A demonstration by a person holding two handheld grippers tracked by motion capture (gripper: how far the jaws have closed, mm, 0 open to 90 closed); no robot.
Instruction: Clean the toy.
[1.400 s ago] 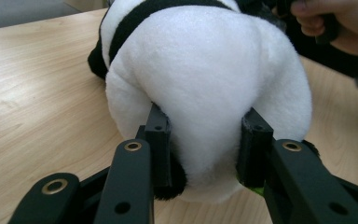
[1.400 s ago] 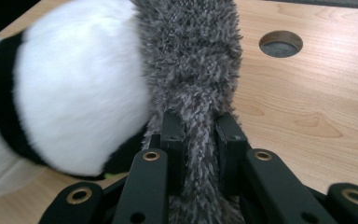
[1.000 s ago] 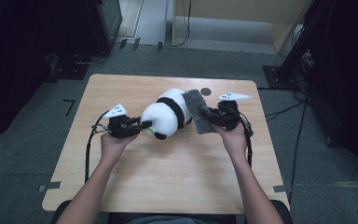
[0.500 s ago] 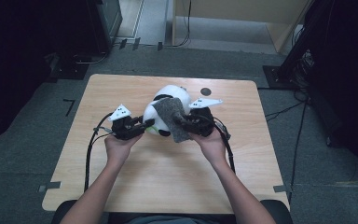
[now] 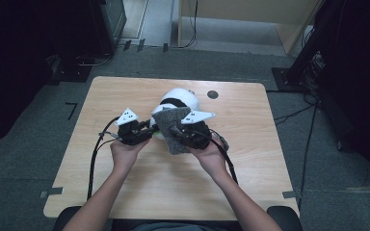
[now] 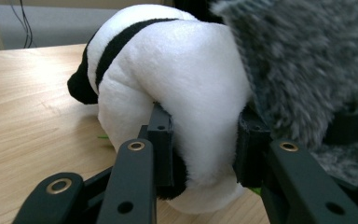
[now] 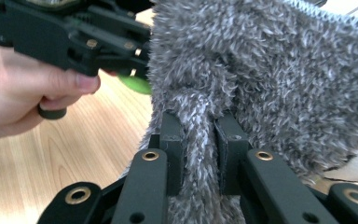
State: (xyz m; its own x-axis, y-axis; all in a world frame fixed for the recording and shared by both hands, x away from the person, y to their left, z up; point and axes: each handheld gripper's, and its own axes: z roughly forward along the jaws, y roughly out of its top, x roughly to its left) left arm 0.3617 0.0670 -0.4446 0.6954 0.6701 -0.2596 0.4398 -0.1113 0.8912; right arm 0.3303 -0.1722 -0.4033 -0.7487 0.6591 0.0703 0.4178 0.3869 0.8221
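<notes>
A white and black panda plush (image 5: 177,99) (image 6: 177,84) lies on the wooden table (image 5: 241,159), near its far middle. My left gripper (image 5: 149,131) (image 6: 204,140) is shut on a white lobe of the panda, squeezing it between both pads. A fuzzy grey cloth (image 5: 171,126) (image 7: 270,70) is draped against the panda's near side. My right gripper (image 5: 176,132) (image 7: 199,140) is shut on a fold of that cloth. In the right gripper view, the hand with the left gripper (image 7: 74,37) sits just to the left of the cloth, with a bit of green by its jaws.
A small dark round disc (image 5: 213,94) lies on the table behind the panda. Black cables (image 5: 94,159) trail from both grippers toward the near edge. Dark equipment and cables stand on the floor around the table.
My right gripper has carried the grey cloth leftward, from the panda's right side to across its near side, close to the left gripper. The left gripper has kept its hold and place.
</notes>
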